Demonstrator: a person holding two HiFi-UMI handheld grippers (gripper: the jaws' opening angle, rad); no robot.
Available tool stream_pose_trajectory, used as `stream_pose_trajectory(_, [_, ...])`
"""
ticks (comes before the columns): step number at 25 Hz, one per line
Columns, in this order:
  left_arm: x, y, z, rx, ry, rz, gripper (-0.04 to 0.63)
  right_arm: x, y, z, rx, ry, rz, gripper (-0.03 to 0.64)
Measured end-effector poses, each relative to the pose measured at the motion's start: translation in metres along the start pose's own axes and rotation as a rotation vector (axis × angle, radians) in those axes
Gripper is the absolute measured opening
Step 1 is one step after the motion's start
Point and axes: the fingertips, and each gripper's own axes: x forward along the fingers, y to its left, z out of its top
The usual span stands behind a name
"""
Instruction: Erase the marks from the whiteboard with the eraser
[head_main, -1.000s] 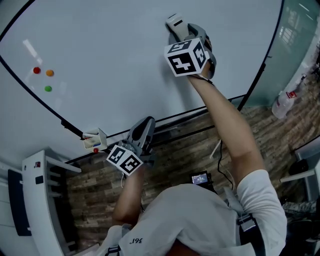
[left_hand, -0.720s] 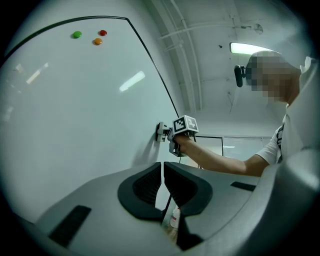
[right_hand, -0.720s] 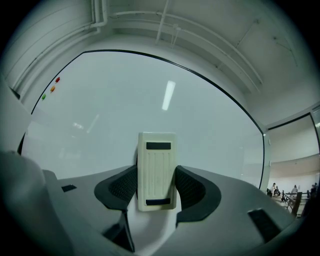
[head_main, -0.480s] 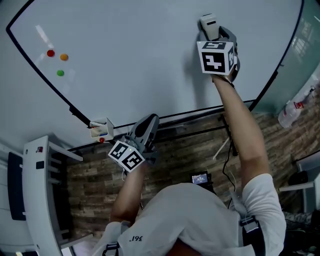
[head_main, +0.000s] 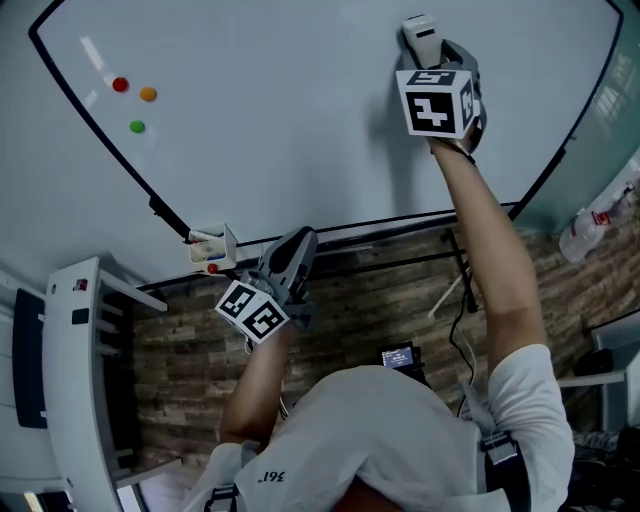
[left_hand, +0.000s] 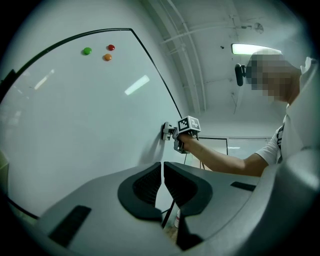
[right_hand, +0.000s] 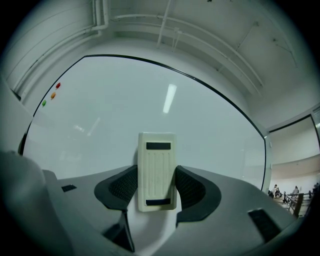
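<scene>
Wood-patterned flooring shows below the whiteboard, and on the board's right half our right gripper clamps the cream eraser flat against the surface. Our left gripper hangs near the board's bottom edge, jaws nearly together and empty. Red, orange and green magnets sit near the board's left edge.

Head view downward, all share whiteboard, seemingly close
</scene>
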Motion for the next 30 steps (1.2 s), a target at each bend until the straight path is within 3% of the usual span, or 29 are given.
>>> stream_pose_trajectory(6, [-0.020, 0.004, 0.009, -0.002, -0.016, 0.017, 0.015, -0.001, 0.014, 0.009, -0.013, 0.027, -0.037, 0.252])
stream_pose_trajectory(21, [-0.076, 0.037, 0.033, -0.007, -0.029, 0.024, 0.017, -0.008, 0.118, 0.043, -0.097, 0.052, -0.005, 0.252])
stream_pose_trajectory(30, [-0.112, 0.059, 0.040, -0.028, -0.036, 0.056, 0.015, -0.018, 0.197, 0.054, -0.151, 0.054, 0.087, 0.252])
